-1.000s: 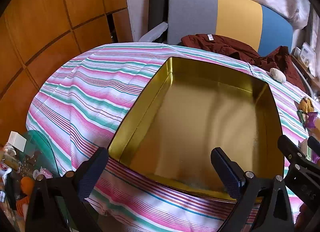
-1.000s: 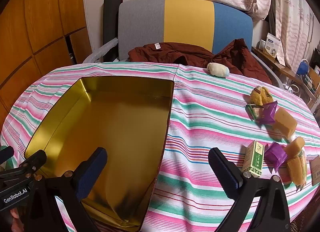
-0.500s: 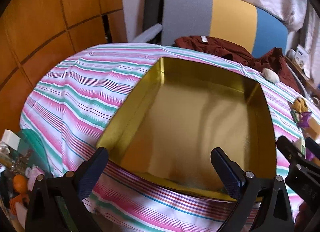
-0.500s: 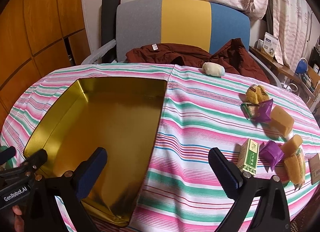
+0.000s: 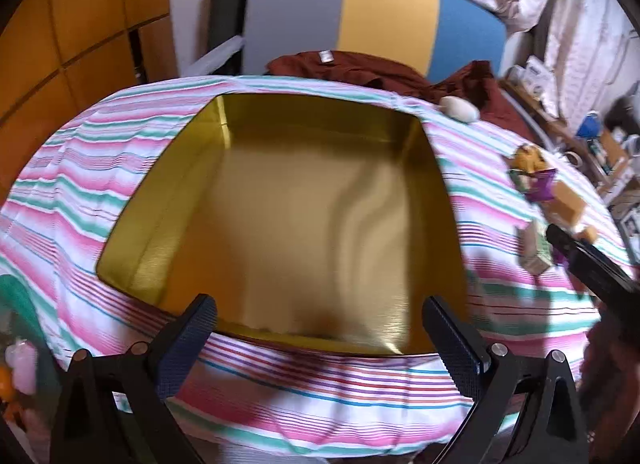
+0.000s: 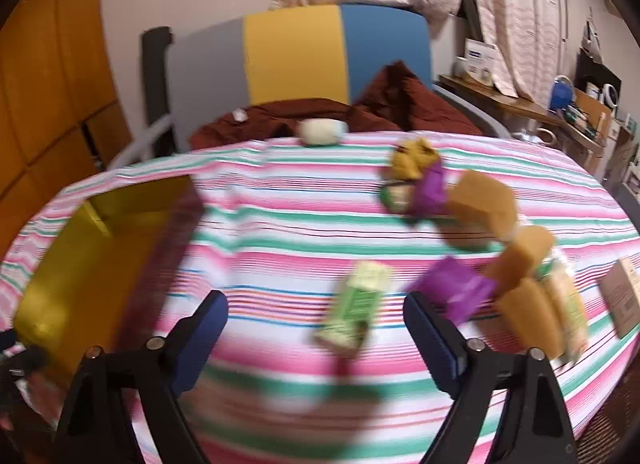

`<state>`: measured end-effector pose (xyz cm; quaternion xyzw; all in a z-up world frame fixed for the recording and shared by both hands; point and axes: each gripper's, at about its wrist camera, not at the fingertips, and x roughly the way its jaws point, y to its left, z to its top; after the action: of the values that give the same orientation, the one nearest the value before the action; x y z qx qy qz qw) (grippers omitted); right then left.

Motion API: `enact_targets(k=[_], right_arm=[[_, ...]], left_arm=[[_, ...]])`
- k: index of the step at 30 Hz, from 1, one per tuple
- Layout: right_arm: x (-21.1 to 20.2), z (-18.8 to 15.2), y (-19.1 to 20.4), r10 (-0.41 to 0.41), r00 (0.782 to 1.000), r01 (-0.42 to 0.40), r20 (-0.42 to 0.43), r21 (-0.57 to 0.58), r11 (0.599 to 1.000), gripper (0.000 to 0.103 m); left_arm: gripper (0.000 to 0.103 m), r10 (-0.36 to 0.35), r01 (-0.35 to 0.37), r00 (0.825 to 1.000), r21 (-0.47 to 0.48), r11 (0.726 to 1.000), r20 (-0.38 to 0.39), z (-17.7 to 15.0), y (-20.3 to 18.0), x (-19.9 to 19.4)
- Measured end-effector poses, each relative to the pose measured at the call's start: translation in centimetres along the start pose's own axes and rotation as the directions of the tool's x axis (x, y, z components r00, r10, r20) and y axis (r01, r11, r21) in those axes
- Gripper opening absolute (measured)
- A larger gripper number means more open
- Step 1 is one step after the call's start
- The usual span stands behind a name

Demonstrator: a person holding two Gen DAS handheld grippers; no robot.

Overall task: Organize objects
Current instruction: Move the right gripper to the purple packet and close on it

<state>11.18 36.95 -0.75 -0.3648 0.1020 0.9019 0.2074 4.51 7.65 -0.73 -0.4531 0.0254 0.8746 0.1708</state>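
An empty gold tin tray (image 5: 168, 183) lies on the striped tablecloth, also at the left in the right wrist view as the tray (image 6: 60, 264). My left gripper (image 5: 320, 328) hangs open over its near rim, holding nothing. My right gripper (image 6: 316, 324) is open just short of a green carton (image 6: 356, 308), which lies between the fingers' line. Around it lie a purple packet (image 6: 456, 288), orange-brown blocks (image 6: 484, 203), a second purple packet (image 6: 432, 187) and a yellow snack (image 6: 412, 155). A white lump (image 6: 320, 131) sits at the far edge. The right wrist view is blurred.
A grey, yellow and blue chair (image 6: 296, 51) with a dark red garment (image 6: 360, 111) stands behind the table. A brown card (image 6: 624, 296) lies at the right edge. A cluttered shelf (image 6: 540, 103) is at far right, wooden panels (image 5: 80, 23) at left.
The right gripper has swung right, from over the tray's corner toward the snack pile; the green carton now lies just ahead of it. The left view shifted rightward over the tray.
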Motion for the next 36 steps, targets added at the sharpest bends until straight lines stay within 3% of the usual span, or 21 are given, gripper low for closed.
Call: enact_targets(k=[3, 7, 14, 24, 25, 26, 28, 31, 36], right_arm=[[1.6, 0.7, -3.3, -0.062, 0.998, 0.062, -0.018, -0.007, 0.998, 0.080], [3.6, 0.8, -5.5, -0.065, 0.997, 0.062, -0.050, -0.055, 0.997, 0.074], [5.2, 0.4, -5.9, -0.060, 0.996, 0.052, -0.062, -0.112, 0.992, 0.068], [5.5, -0.1, -5.7, -0.021, 0.998, 0.008, -0.067, -0.185, 0.983, 0.070], [5.6, -0.3, -5.6, -0.018, 0.997, 0.005, -0.069, -0.192, 0.981, 0.068], [5.6, -0.5, -5.5, -0.020, 0.997, 0.006, -0.069, -0.192, 0.981, 0.059], [5.6, -0.8, -5.8, -0.002, 0.997, -0.009, -0.071, -0.154, 0.988, 0.044], [5.3, -1.3, -6.5, 0.074, 0.996, -0.076, -0.047, -0.044, 0.996, 0.044], [4.6, -1.6, -7.0, 0.074, 0.997, -0.074, 0.016, 0.031, 0.997, 0.042]], left_arm=[[0.103, -0.032, 0.032, 0.999, 0.029, 0.999, 0.015, -0.3, -1.2, -0.3], [0.103, -0.086, 0.086, 0.996, 0.062, 0.994, -0.004, -0.7, -2.9, -0.4], [0.103, -0.238, 0.243, 0.969, 0.077, 0.967, -0.072, -0.7, -4.9, -0.4], [0.103, -0.224, 0.231, 0.973, 0.203, 0.952, -0.054, 0.6, -9.9, -0.8], [0.103, -0.224, 0.231, 0.973, 0.210, 0.950, -0.055, 0.8, -10.2, -0.7], [0.103, -0.224, 0.231, 0.973, 0.217, 0.949, -0.057, 1.0, -10.7, -0.6], [0.103, -0.219, 0.230, 0.973, 0.226, 0.947, -0.070, 1.3, -11.5, -0.2], [0.103, -0.224, 0.237, 0.971, 0.230, 0.944, -0.081, 1.9, -12.8, 0.5], [0.103, -0.211, 0.227, 0.974, 0.254, 0.940, -0.086, 2.8, -15.3, 1.9]])
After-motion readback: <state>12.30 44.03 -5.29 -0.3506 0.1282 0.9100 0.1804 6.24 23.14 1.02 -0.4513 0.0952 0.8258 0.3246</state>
